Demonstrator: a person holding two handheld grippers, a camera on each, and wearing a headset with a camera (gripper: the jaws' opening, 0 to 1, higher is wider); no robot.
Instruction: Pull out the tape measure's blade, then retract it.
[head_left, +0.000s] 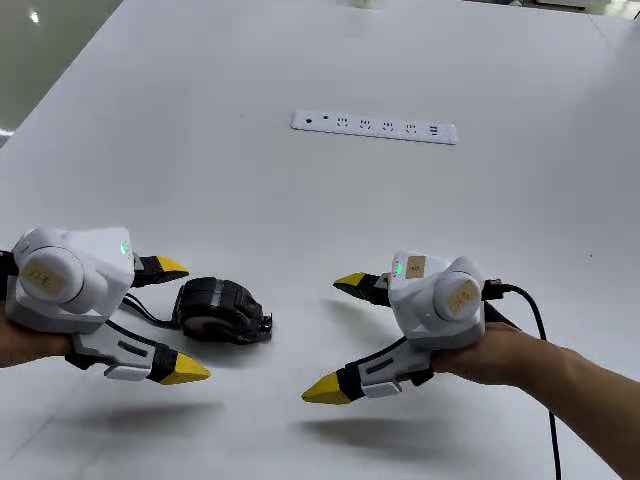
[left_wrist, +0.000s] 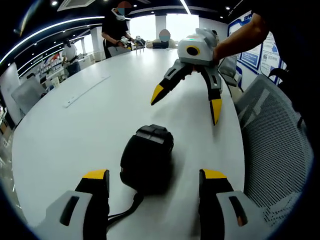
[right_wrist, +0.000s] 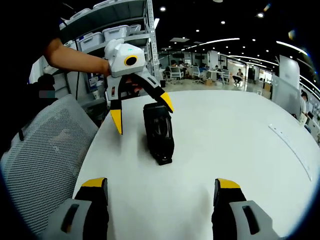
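white table (head_left: 300, 200), tape measure (head_left: 222, 310) btwn spread jaws of left gripper (head_left: 185, 320); right gripper (head_left: 332, 337) spread too.

Legible text, numbers, brands: none. Round tan label (head_left: 45, 272) on the housing of the left gripper (head_left: 193, 320), at 8 o'clock in the head view: faint marks, too blurred to read. Pair of tan labels (head_left: 461, 297) on the right gripper (head_left: 324, 340), at 4 o'clock: print cannot be made out. Blue wall posters (left_wrist: 248, 52), at 2 o'clock in the left gripper view: lettering too small to read.
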